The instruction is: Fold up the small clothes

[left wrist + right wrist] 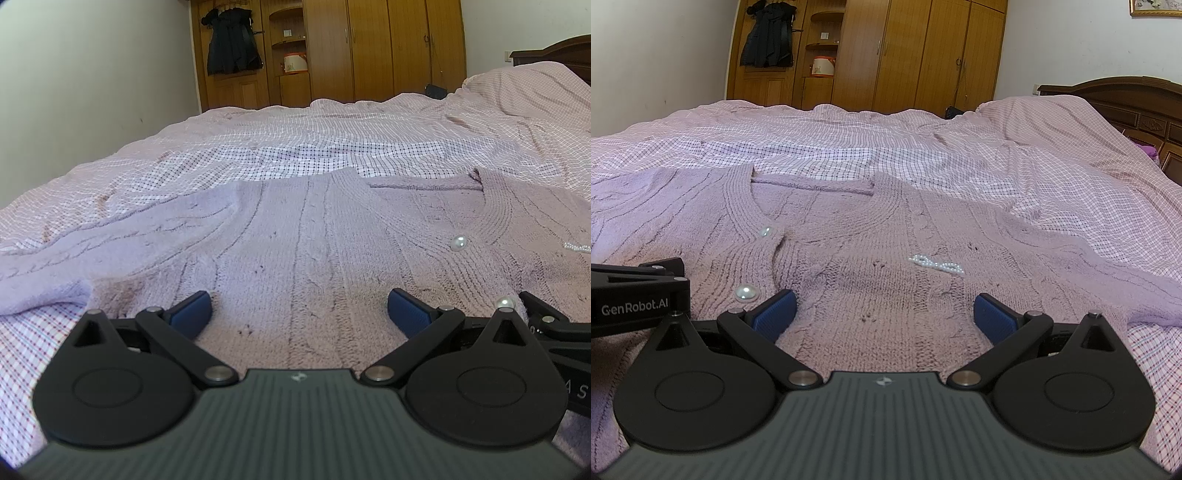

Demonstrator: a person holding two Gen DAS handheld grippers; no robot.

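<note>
A lilac cable-knit cardigan (295,236) lies flat, front up, on the bed, collar away from me. It has pearl buttons (458,243) and a beaded bow (936,264) on the chest. It also shows in the right wrist view (879,258). My left gripper (299,310) is open and empty, low over the cardigan's left half near the hem. My right gripper (884,314) is open and empty, low over its right half. The left gripper's body (639,295) shows at the left edge of the right wrist view.
The bed is covered by a pink checked sheet (332,140). A wooden wardrobe (905,51) with a dark coat (768,35) hanging on it stands behind the bed. A dark wooden headboard (1126,103) is at the right.
</note>
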